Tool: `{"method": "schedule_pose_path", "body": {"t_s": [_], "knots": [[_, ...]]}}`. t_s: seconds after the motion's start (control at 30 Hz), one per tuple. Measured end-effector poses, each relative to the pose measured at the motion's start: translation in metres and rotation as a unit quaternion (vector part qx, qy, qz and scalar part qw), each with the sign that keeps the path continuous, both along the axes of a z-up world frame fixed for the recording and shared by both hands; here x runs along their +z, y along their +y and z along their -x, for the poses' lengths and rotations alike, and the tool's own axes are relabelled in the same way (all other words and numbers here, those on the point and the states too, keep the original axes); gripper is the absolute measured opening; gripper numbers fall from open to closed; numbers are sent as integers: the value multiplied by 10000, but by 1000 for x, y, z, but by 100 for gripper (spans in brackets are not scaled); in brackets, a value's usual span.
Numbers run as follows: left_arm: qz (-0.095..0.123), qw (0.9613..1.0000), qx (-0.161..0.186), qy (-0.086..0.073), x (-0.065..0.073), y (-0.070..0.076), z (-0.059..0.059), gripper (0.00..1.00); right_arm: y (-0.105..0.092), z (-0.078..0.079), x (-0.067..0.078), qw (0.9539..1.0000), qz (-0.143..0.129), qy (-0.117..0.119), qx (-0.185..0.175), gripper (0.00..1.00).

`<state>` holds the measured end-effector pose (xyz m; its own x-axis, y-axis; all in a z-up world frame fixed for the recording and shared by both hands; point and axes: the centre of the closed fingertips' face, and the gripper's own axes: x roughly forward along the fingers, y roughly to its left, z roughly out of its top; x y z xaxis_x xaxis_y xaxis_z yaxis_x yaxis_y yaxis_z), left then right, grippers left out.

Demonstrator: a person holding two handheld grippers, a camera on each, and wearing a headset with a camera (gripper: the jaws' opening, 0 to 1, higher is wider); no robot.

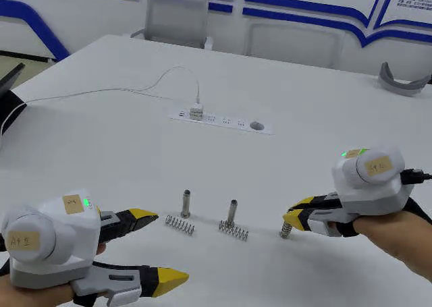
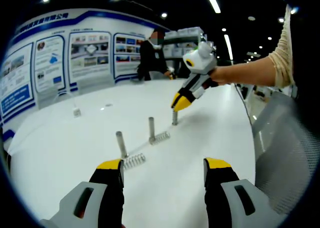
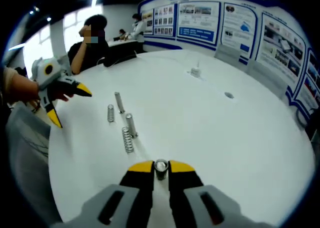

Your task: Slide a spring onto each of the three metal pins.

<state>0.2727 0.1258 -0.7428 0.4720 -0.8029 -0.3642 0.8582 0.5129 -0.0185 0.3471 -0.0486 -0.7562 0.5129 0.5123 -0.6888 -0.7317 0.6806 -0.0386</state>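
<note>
Here, three pins (image 1: 185, 203) (image 1: 233, 211), two loose springs (image 1: 179, 224) (image 1: 233, 230); left gripper (image 1: 172, 246) jaws apart, right gripper (image 1: 292, 220) jaws clamped on third pin (image 3: 160, 167).

white table (image 1: 317, 98) | socket strip (image 1: 229, 122) mid-table (white plug (image 1: 196, 111) in it) | cable (image 1: 101, 91) trailing left | chair (image 1: 177, 13) behind

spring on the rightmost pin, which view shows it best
Head view: the spring shows coils side-on by the right gripper. Right gripper view sees the pin end-on between its jaws; left gripper view shows it small, distant.
</note>
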Motion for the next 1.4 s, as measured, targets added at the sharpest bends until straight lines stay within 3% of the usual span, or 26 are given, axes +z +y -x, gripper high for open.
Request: {"method": "schedule_pose_path", "body": {"t_s": [0.2,0.77,1.13,1.4], "knots": [[20,10000,12,15,0,1,-1,66,0,1,-8,10000,45,70,-23,12],[26,10000,-11,0,1,-1,-1,66,-1,1,-6,10000,23,-3,-34,16],[12,10000,-36,-16,2,-4,0,66,-6,12,-3,10000,37,-73,-40,18],[21,10000,-66,-16,2,-6,1,66,-6,24,-8,10000,18,-10,-60,18]]}}
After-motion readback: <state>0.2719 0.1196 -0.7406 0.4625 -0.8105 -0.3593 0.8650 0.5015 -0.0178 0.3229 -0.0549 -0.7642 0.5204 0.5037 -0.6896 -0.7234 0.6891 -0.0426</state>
